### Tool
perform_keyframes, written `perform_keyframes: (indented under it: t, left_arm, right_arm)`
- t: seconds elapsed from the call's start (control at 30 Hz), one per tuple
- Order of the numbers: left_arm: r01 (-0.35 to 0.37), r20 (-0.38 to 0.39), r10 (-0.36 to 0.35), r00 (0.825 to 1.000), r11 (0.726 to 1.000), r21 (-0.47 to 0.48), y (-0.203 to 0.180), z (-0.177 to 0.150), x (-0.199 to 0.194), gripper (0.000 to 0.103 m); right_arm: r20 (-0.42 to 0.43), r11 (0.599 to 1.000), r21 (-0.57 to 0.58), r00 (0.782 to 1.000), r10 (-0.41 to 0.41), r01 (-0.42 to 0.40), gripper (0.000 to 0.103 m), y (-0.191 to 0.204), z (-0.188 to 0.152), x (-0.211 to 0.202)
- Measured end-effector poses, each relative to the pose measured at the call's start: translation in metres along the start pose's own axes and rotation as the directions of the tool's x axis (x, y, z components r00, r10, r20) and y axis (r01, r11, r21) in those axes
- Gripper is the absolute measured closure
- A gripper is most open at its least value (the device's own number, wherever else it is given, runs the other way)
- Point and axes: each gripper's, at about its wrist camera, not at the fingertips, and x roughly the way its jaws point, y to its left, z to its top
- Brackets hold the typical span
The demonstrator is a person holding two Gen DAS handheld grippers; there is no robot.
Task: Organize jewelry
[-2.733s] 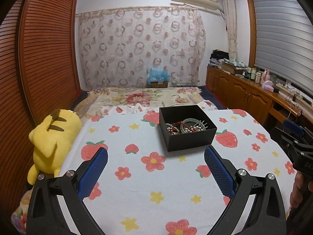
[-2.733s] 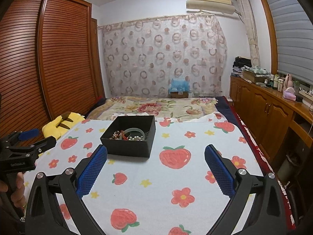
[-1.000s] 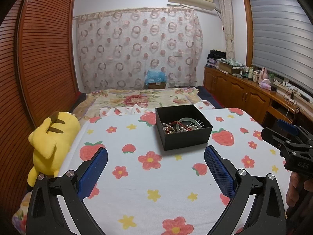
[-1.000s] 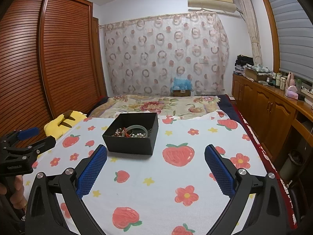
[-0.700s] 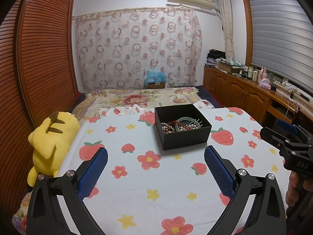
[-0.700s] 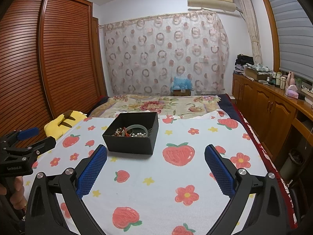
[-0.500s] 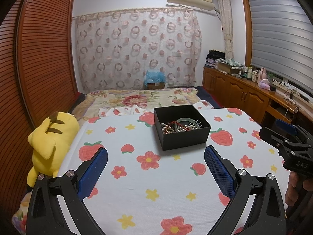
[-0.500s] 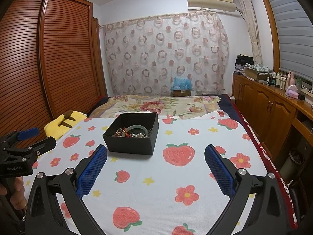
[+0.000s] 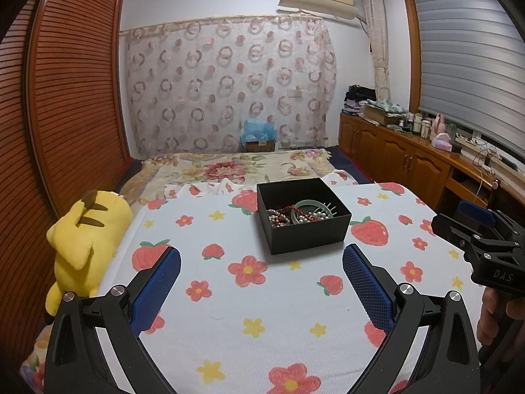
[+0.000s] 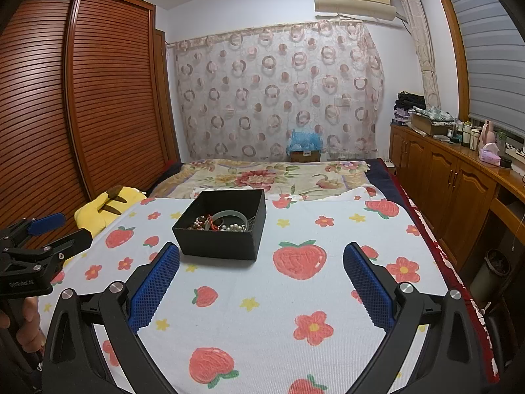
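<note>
Nearby, a yellow plush flanks the jewelry box; both hand-held grippers gape wide, empty.

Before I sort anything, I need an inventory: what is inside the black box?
The black box holds a pale green bangle, pearl beads, and red and brownish strands, tangled together. Whatever lies under the pile is hidden.

Between both sets of spread jaws lies only bare cloth. Ahead of the left gripper stands the box, ahead and left of the right gripper; its top is unblocked. The plush lies well outside the left jaw.
</note>
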Motion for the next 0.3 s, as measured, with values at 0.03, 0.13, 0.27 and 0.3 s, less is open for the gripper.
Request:
perform_keyframes:
  t: [0.03,0.13,0.27,0.3]
  left_arm:
    - [-0.001,0.0,0.001,1.0,1.0,0.001,0.0002,0.0004,-0.0002,0.008]
    - [0.001,-0.001,-0.001,1.0,1.0,-0.001,0.0,-0.0001,0.0001,0.008]
    - [0.001,0.003,-0.001,1.0,1.0,0.0,0.0004,0.0003,-0.0003,0.008]
    - [0.001,0.003,-0.001,1.0,1.0,0.001,0.001,0.0011,-0.0008,0.008]
  right_arm:
    - [0.0,1.0,-0.001,1.0,-0.001,0.001,0.003,0.0,-0.0001,-0.0001]
    - [0.0,1.0,0.0,1.0,-0.001,0.001,0.002,-0.0014,0.0006,-0.0002]
    - [0.001,1.0,0.0,1.0,0.0,0.0,0.002,-0.0011,0.0003,-0.0004]
    - [0.002,1.0,0.0,1.0,0.0,0.0,0.002,0.0012,0.0008,0.0012]
